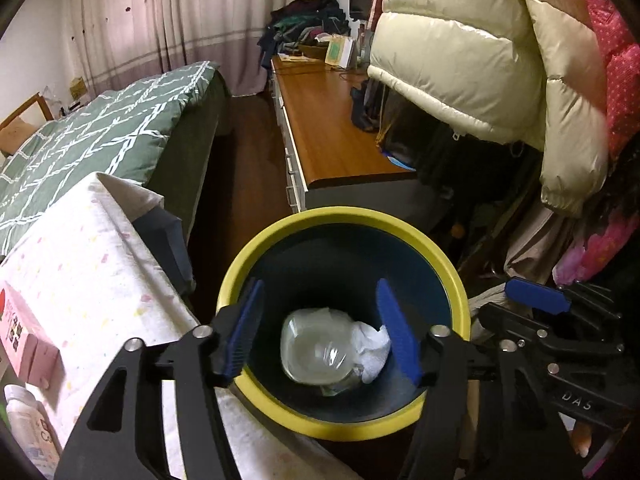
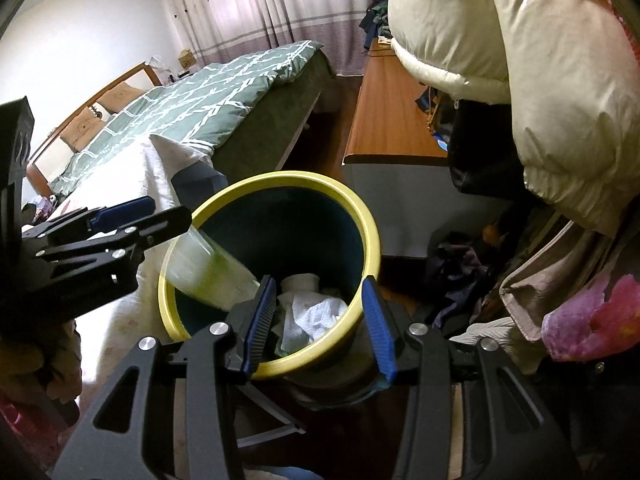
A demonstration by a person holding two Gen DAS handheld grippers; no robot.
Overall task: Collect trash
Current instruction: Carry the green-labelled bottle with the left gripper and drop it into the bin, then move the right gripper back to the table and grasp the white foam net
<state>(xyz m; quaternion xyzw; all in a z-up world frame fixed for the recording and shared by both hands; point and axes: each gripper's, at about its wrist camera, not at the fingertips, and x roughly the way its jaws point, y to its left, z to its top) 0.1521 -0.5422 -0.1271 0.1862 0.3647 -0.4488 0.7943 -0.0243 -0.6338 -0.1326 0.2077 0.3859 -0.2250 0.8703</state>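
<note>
A dark blue trash bin with a yellow rim (image 1: 256, 256) stands on the floor, also in the right wrist view (image 2: 372, 224). Inside lie a clear plastic cup (image 1: 312, 352) and crumpled white tissue (image 1: 374, 346). In the right wrist view the cup (image 2: 208, 268) leans against the bin's left rim, with tissue (image 2: 316, 318) beside it. My left gripper (image 1: 320, 332) is open and empty, right above the bin mouth. My right gripper (image 2: 318, 320) is open and empty over the bin's near rim. Each gripper shows in the other's view: right (image 1: 536, 300), left (image 2: 120, 216).
A table with a white dotted cloth (image 1: 88, 264) stands left of the bin, with a pink box (image 1: 20, 332) on it. A bed with a green quilt (image 1: 100, 136) lies behind. A wooden dresser (image 1: 332, 128) and hanging cream jacket (image 1: 480, 60) crowd the right.
</note>
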